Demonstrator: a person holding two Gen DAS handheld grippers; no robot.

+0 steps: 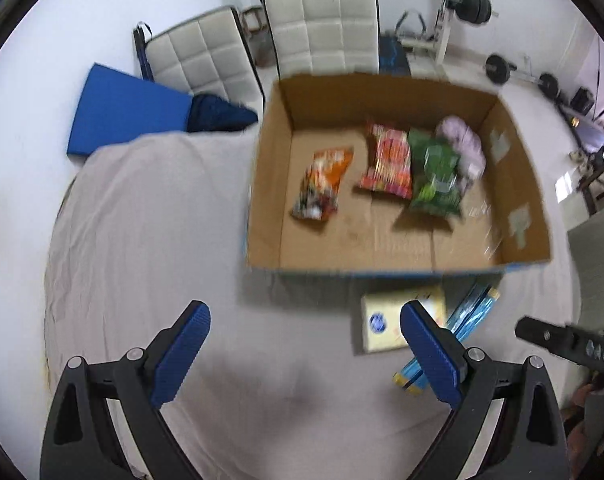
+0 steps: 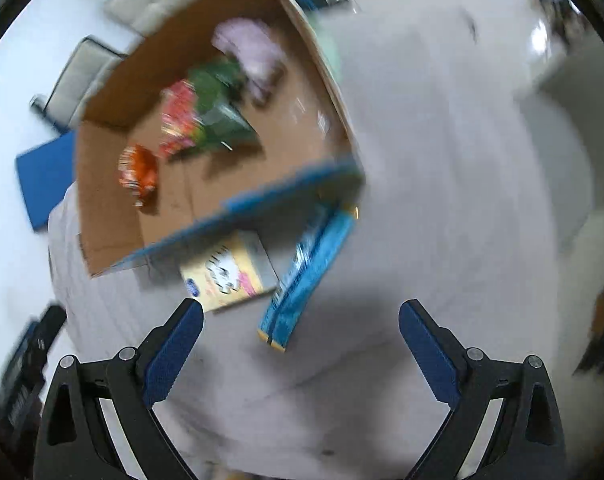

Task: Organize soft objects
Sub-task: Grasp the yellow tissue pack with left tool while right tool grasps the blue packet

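Standing beside the desk, I see both tools empty and spread wide. The left hand-held gripper (image 1: pixel 304 354) hangs above the pale cloth (image 1: pixel 150 220) with its blue pads far apart and nothing between them. The right hand-held gripper (image 2: pixel 300 350) is in the same state, wide open and holding nothing.

Ahead of both grippers is the cardboard box (image 1: pixel 266 184). Inside it lie an orange snack bag (image 1: pixel 322 184), a red snack bag (image 1: pixel 386 160), a green snack bag (image 1: pixel 436 174) and a pink soft bundle (image 1: pixel 464 144), close together toward the far side.

Two things are not yet in the box. The yellow pack (image 2: pixel 226 276) lies flat on the cloth, just ahead of the right gripper's left finger and touching the near wall of the box. The blue pack (image 2: pixel 310 268) lies beside it, slanting, almost straight ahead between the right fingers.

I think the next step is to pick up one of these two. The blue pack looks the easier one for the right gripper. To do it well, I would turn the fingers across the narrow width, not along the length, and come down at the middle so it does not sag. The picture is blurred, so the gripper should slow down before closing. Soft wrapping slips and crushes, so a gentle squeeze seems best.
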